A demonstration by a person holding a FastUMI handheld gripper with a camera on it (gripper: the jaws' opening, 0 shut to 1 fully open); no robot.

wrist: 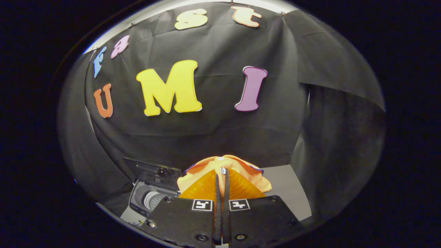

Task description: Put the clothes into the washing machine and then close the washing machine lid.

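both fingers of the gripper are pinched nearly closed on the orange shirt, held up just right of the open washing machine; carry it over the drum before releasing.

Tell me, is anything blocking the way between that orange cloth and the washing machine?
Nothing visible does. The gripper is shut on the orange garment, held up above the table; the washing machine sits open, lower beside the fingers.
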